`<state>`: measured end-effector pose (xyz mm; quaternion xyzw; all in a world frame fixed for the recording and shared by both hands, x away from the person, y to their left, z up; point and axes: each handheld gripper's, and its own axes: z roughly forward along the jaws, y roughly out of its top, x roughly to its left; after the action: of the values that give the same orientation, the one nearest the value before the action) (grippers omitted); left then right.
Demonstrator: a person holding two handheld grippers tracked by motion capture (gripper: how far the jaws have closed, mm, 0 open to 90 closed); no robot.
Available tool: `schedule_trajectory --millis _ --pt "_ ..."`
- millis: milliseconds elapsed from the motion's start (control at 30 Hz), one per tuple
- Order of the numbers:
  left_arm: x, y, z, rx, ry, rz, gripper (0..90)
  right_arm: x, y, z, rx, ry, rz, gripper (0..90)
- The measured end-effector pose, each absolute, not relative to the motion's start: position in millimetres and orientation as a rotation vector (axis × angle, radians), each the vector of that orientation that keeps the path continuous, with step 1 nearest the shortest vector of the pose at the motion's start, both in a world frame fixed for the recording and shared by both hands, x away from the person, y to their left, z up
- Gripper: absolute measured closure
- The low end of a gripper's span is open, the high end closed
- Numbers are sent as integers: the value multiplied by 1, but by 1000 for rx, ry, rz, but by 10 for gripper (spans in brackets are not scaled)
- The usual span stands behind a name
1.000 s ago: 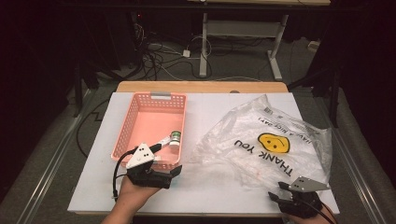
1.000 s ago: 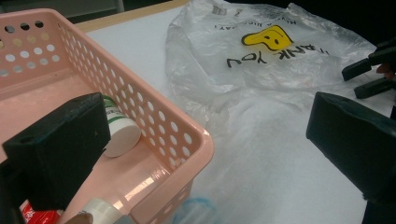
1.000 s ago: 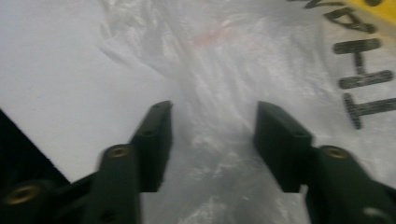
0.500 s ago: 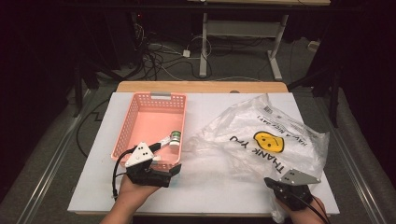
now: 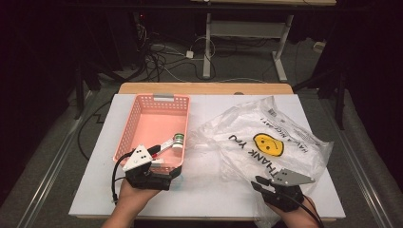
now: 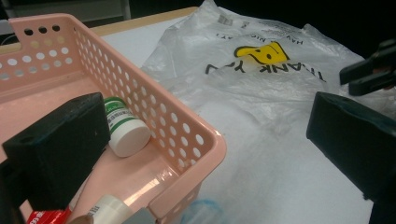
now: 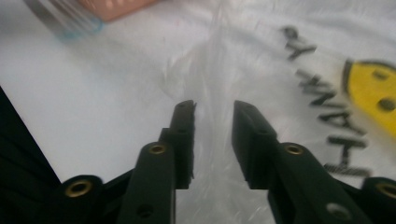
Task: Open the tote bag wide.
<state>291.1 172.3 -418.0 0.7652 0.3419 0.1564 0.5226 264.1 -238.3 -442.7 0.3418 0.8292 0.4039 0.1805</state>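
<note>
Right tool at the table's near right edge, on the near edge of the bag. Its jaws have just been opening: a narrow gap now, a fold of clear film between them, pads not pressing it. The bag lies crumpled on the right half of the table, smiley print up. Left tool at the basket's near corner, jaws wide apart, astride its wall, gripping nothing. A bottle lies on its side inside the basket.
</note>
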Motion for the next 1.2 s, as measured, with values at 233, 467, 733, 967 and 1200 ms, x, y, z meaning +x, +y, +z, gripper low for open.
schedule_trajectory --millis 233,467,733,967,1200 --pt "286 178 -420 1825 848 402 0 290 -244 -419 938 2265 1227 580" --pt "281 184 -422 1822 875 417 0 334 -225 -422 939 2278 1224 442" --pt "276 188 -423 1818 894 432 0 347 -215 -441 901 2357 1203 430" --pt "275 188 -423 1818 896 433 0 345 -212 -453 914 2433 1217 375" --pt "276 189 -423 1819 893 428 0 341 -209 -458 907 2488 1183 363"
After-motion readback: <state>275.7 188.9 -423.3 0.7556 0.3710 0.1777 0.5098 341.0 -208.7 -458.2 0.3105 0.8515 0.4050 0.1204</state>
